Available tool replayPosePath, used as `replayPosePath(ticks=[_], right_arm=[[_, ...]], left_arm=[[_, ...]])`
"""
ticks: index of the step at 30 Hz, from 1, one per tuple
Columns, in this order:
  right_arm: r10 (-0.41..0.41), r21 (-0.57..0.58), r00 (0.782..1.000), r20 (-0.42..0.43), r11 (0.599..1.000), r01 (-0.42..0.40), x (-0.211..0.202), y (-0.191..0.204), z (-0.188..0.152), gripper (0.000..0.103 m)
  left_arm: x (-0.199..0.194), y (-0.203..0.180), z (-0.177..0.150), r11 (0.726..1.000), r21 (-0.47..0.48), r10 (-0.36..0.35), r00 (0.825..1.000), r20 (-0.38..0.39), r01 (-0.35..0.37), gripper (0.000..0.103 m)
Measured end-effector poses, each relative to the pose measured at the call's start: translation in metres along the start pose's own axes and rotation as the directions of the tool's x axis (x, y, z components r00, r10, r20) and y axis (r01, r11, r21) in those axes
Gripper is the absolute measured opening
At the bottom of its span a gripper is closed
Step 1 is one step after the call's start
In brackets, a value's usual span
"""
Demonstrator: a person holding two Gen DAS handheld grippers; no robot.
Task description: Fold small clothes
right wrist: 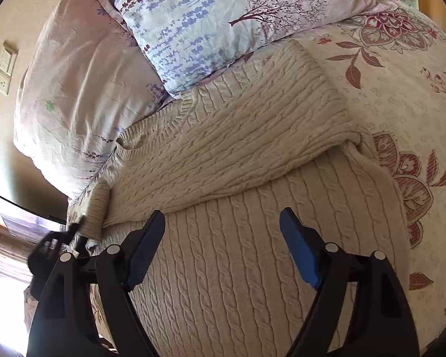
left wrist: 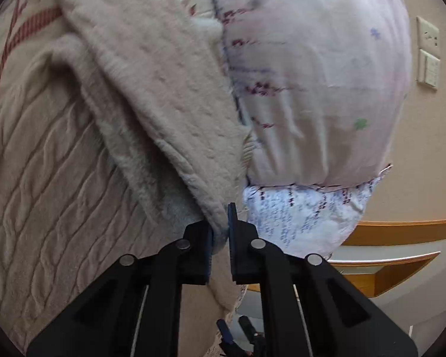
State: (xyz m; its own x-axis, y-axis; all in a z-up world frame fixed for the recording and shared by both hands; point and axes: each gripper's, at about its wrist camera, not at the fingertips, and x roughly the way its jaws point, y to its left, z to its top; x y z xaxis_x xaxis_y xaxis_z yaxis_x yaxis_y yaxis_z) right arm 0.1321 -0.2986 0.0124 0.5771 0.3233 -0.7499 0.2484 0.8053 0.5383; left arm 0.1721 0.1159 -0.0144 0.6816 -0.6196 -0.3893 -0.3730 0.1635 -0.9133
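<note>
A cream cable-knit sweater (right wrist: pixel 238 154) lies on the bed, one part folded across its body. My left gripper (left wrist: pixel 221 223) is shut on the sweater's sleeve (left wrist: pixel 163 104), whose fuzzy inside faces me, and holds it lifted over the knit body (left wrist: pixel 44 184). In the right wrist view the sleeve's cuff (right wrist: pixel 96 208) and the left gripper (right wrist: pixel 59 244) show at the far left edge. My right gripper (right wrist: pixel 223 238) is open and empty, hovering over the lower body of the sweater.
Two pillows lie at the head of the bed: a pale pink one (right wrist: pixel 74 89) and a blue floral one (right wrist: pixel 208 23). The floral bedsheet (right wrist: pixel 401 89) spreads to the right. A beige wall with switches (left wrist: pixel 428 53) and wooden shelving (left wrist: pixel 395 253) stand beyond the bed.
</note>
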Motion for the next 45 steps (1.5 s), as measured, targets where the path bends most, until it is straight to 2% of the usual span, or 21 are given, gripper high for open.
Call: replayPosePath(ticks=[2, 4, 5, 15, 17, 19, 20, 24, 27, 30, 33, 34, 35, 36, 37, 38, 39, 40, 42, 43, 45], right_arm=[[-0.005, 0.001, 1.000, 0.003, 1.000, 0.005, -0.001, -0.002, -0.001, 0.081], [-0.005, 0.003, 1.000, 0.004, 1.000, 0.005, -0.001, -0.003, 0.000, 0.081], [-0.001, 0.000, 1.000, 0.007, 1.000, 0.001, -0.001, -0.003, 0.001, 0.081], [0.082, -0.172, 0.996, -0.041, 0.981, -0.088, 0.017, 0.056, 0.000, 0.081], [0.084, -0.180, 0.995, -0.055, 0.979, -0.093, 0.021, 0.060, -0.002, 0.081], [0.082, -0.178, 0.995, -0.063, 0.980, -0.092, 0.023, 0.058, -0.003, 0.081], [0.080, -0.174, 0.995, -0.063, 0.981, -0.090, 0.023, 0.056, -0.003, 0.081], [0.070, -0.141, 0.997, -0.044, 0.987, -0.075, 0.015, 0.041, 0.001, 0.081], [0.064, -0.114, 0.998, -0.020, 0.991, -0.065, 0.008, 0.030, 0.006, 0.081], [0.056, -0.079, 0.998, 0.004, 0.995, -0.055, 0.000, 0.016, 0.011, 0.081], [0.037, -0.044, 0.999, 0.023, 0.998, -0.036, -0.006, 0.000, 0.016, 0.081], [0.033, -0.032, 0.999, 0.027, 0.999, -0.032, -0.007, -0.005, 0.017, 0.081], [0.031, -0.008, 0.999, 0.031, 1.000, -0.030, -0.010, -0.013, 0.018, 0.081], [0.031, 0.013, 0.999, 0.033, 0.999, -0.031, -0.012, -0.019, 0.020, 0.081], [0.031, 0.030, 0.999, 0.036, 0.999, -0.032, -0.013, -0.025, 0.022, 0.081], [0.033, 0.054, 0.998, 0.045, 0.998, -0.036, -0.016, -0.031, 0.025, 0.081], [0.036, 0.068, 0.998, 0.052, 0.997, -0.039, -0.018, -0.035, 0.027, 0.081], [0.040, 0.076, 0.997, 0.059, 0.996, -0.045, -0.019, -0.036, 0.030, 0.080], [0.059, 0.083, 0.995, 0.079, 0.994, -0.065, -0.023, -0.039, 0.036, 0.077], [0.076, 0.078, 0.994, 0.081, 0.994, -0.083, -0.023, -0.038, 0.040, 0.071], [0.106, 0.069, 0.992, 0.070, 0.991, -0.111, -0.016, -0.033, 0.048, 0.064]], left_arm=[[-0.001, 0.004, 0.002, 1.000, -0.011, 0.012, 1.000, -0.004, -0.012, 0.012], [-0.009, 0.000, 0.008, 1.000, -0.012, 0.004, 1.000, 0.014, -0.004, 0.029], [-0.016, -0.001, 0.013, 1.000, -0.010, 0.003, 0.999, 0.038, -0.003, 0.031], [-0.081, 0.016, 0.073, 0.993, -0.119, 0.014, 0.972, 0.236, 0.015, 0.031], [-0.089, 0.022, 0.083, 0.991, -0.131, 0.024, 0.964, 0.264, 0.011, 0.027], [-0.089, 0.024, 0.090, 0.991, -0.135, 0.022, 0.964, 0.266, 0.015, 0.009], [-0.088, 0.022, 0.093, 0.991, -0.135, 0.012, 0.964, 0.266, 0.025, 0.008], [-0.076, -0.021, 0.091, 0.998, 0.032, -0.058, 0.968, 0.244, 0.052, 0.008], [-0.048, -0.070, 0.072, 0.974, 0.214, -0.113, 0.979, 0.170, 0.075, 0.008], [-0.007, -0.118, 0.033, 0.899, 0.433, -0.108, 0.992, 0.066, 0.069, 0.008], [0.042, -0.148, -0.026, 0.744, 0.667, 0.013, 0.999, -0.046, 0.021, 0.008], [0.061, -0.152, -0.048, 0.675, 0.738, 0.084, 0.993, -0.078, 0.001, 0.010], [0.080, -0.151, -0.073, 0.585, 0.811, 0.176, 0.980, -0.092, -0.029, 0.012], [0.096, -0.146, -0.094, 0.495, 0.868, 0.259, 0.962, -0.091, -0.051, 0.020], [0.115, -0.140, -0.118, 0.381, 0.923, 0.352, 0.932, -0.083, -0.061, 0.028], [0.128, -0.132, -0.135, 0.299, 0.952, 0.412, 0.909, -0.066, -0.067, 0.031], [0.137, -0.123, -0.149, 0.226, 0.972, 0.468, 0.883, -0.044, -0.071, 0.036], [0.140, -0.117, -0.157, 0.180, 0.981, 0.503, 0.864, -0.029, -0.072, 0.038], [0.130, -0.109, -0.156, 0.173, 0.983, 0.509, 0.860, -0.032, -0.066, 0.046], [0.124, -0.109, -0.151, 0.184, 0.980, 0.501, 0.865, -0.031, -0.072, 0.051], [0.102, -0.108, -0.132, 0.227, 0.969, 0.474, 0.880, -0.024, -0.095, 0.051]])
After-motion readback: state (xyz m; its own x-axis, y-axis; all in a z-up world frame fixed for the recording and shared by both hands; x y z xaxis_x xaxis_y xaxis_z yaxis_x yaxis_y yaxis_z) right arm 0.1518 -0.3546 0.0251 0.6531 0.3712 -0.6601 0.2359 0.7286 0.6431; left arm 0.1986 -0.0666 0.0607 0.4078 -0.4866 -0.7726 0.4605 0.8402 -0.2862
